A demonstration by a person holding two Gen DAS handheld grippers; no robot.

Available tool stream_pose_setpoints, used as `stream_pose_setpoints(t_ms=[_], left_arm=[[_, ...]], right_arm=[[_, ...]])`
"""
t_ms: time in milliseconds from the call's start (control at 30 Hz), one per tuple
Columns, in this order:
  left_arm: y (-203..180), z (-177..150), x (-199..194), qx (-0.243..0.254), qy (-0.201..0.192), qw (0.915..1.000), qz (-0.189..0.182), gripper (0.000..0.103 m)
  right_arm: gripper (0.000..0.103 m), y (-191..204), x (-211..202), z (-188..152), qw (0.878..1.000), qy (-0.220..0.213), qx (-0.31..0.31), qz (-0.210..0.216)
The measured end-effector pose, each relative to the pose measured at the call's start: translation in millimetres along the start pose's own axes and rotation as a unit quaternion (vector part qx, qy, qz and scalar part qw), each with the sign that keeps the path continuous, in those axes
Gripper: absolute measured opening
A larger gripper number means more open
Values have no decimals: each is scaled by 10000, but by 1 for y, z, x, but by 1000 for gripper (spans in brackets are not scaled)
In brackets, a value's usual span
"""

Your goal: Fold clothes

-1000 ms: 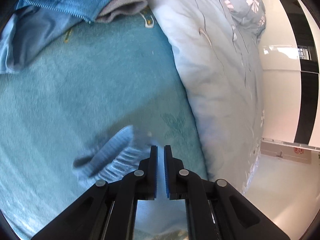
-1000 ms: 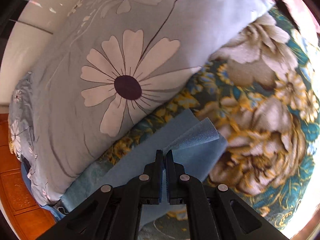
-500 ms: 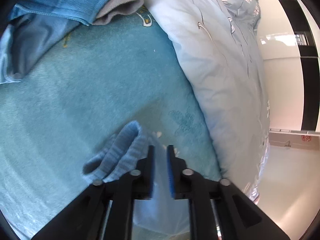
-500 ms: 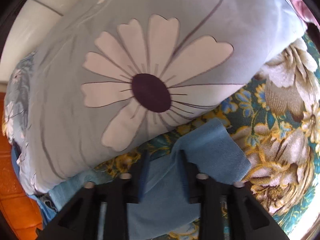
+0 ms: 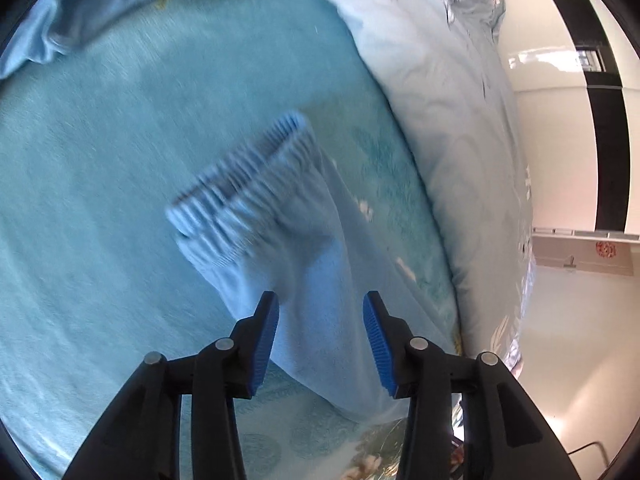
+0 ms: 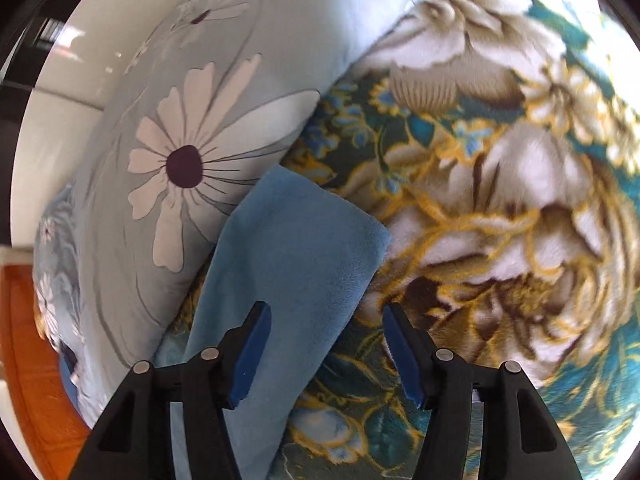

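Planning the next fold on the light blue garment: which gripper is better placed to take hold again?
Left, probably. The left gripper stands open straddling the light blue garment below its ribbed cuff; the right gripper is open mostly over the floral blanket beside it.

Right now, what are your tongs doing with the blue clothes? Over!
Left tongs and right tongs open, jaws just been opening. Light blue garment released, flat on the teal blanket. Daisy duvet right alongside.
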State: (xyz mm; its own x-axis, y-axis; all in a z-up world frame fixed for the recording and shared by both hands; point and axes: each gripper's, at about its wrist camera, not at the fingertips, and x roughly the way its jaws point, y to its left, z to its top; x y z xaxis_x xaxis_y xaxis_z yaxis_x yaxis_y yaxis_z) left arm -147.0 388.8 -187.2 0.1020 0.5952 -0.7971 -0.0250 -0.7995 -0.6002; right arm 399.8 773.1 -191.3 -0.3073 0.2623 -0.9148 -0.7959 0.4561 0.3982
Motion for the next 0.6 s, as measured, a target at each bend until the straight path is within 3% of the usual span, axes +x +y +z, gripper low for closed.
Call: stream_pose_setpoints(t_ms=[67, 300, 367, 467, 600], left_arm=[[-1, 1, 11, -20, 56, 10000, 69, 46], [9, 11, 27, -457, 4, 9990, 25, 45], [13, 10, 22, -481, -47, 9988, 47, 45], [19, 7, 9, -575, -173, 9982, 85, 46], [18, 3, 2, -343, -159, 9986, 360, 46]], right_arm=[[55, 0, 9, 0, 10000, 15, 69, 48], [15, 2, 26, 0, 9996, -9, 217, 202], [9, 1, 25, 0, 9993, -10, 240, 277], [7, 5, 19, 0, 9994, -23, 81, 344], [7, 8, 12, -2, 9993, -28, -46, 368]])
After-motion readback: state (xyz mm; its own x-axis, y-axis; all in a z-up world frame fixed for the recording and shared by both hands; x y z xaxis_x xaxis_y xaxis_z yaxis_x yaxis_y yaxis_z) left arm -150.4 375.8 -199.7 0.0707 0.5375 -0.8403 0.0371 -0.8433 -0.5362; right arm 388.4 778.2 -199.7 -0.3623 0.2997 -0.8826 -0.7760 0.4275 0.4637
